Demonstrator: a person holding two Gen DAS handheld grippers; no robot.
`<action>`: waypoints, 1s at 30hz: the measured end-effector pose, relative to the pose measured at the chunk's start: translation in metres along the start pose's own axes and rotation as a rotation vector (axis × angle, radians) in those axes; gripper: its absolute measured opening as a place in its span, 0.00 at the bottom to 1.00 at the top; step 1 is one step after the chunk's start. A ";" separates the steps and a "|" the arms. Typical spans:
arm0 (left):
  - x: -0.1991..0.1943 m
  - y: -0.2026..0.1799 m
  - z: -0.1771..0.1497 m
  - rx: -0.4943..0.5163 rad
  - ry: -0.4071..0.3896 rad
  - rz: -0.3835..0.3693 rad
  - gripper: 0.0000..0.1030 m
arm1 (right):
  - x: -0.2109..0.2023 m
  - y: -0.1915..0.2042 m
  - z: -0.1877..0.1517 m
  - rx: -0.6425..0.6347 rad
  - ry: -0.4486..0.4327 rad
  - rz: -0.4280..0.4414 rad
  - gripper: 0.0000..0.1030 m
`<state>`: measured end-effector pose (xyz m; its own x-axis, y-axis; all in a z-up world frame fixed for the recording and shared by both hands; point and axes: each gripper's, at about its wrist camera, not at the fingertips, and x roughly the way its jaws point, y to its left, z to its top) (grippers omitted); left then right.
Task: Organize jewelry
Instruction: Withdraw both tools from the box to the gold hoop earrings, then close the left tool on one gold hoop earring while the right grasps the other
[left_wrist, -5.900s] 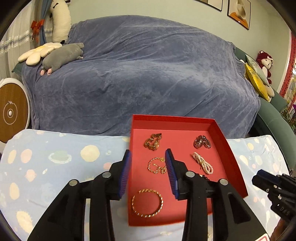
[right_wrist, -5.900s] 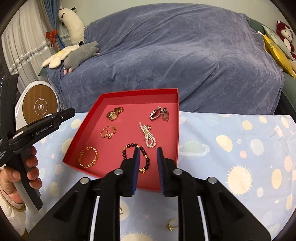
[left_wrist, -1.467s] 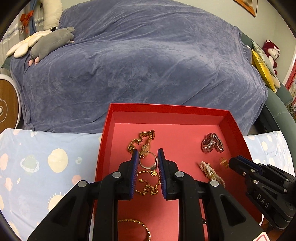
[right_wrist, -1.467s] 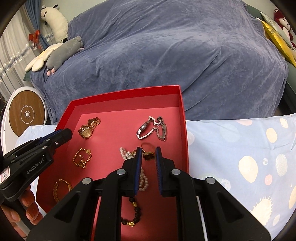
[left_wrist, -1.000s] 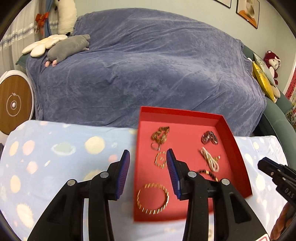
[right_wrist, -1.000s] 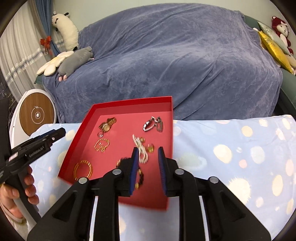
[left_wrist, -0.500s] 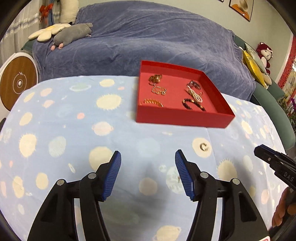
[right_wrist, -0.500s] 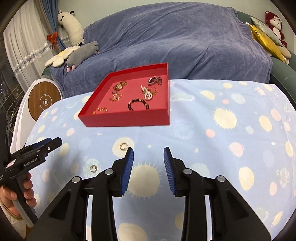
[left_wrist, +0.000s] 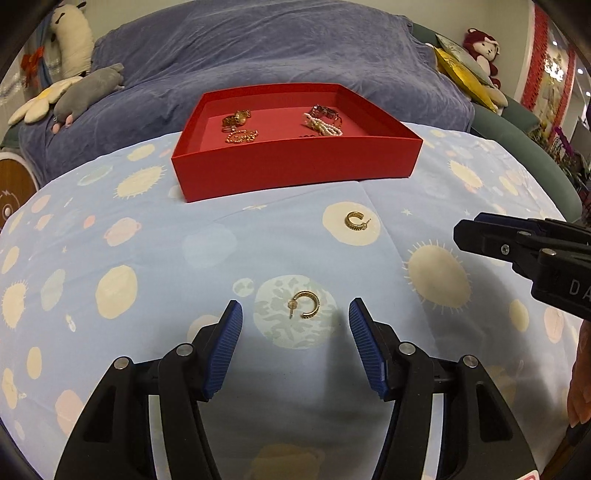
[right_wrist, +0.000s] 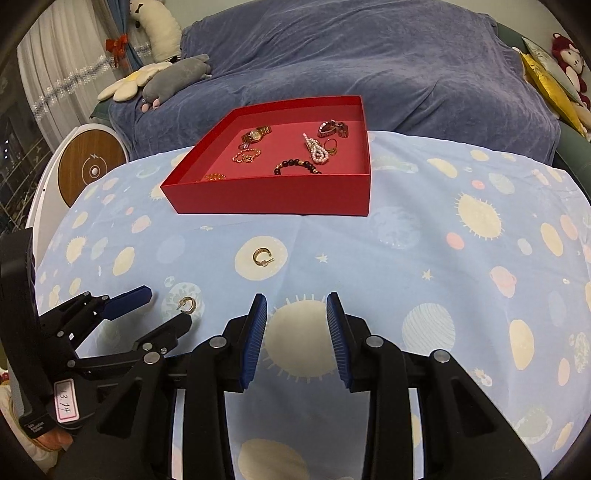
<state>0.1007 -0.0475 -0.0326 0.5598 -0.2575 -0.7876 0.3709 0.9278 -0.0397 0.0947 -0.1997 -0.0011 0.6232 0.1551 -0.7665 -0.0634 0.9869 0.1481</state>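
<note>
We held the left gripper wide apart, the near earring lying just ahead between its fingers, while the right gripper, also apart, was farther.

A table covered with a light blue cloth printed with suns and planets carries the things. A red rectangular cardboard tray stands near its far edge. Two gold open-hoop earrings lie on the cloth, one nearer the tray, the other toward the near left.

Bare cloth fronts the red tray (two earrings aside).
</note>
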 end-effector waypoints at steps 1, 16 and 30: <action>0.002 -0.001 0.000 0.004 -0.001 0.000 0.47 | 0.001 0.001 0.000 -0.001 0.001 0.001 0.32; -0.001 0.008 0.001 -0.028 -0.011 -0.008 0.15 | 0.033 0.017 0.014 -0.020 0.023 0.044 0.31; -0.011 0.037 0.007 -0.112 -0.006 0.011 0.15 | 0.071 0.028 0.024 -0.077 0.038 0.034 0.31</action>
<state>0.1141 -0.0120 -0.0212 0.5681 -0.2489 -0.7844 0.2803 0.9547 -0.0999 0.1555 -0.1625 -0.0366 0.5901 0.1889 -0.7849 -0.1448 0.9812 0.1273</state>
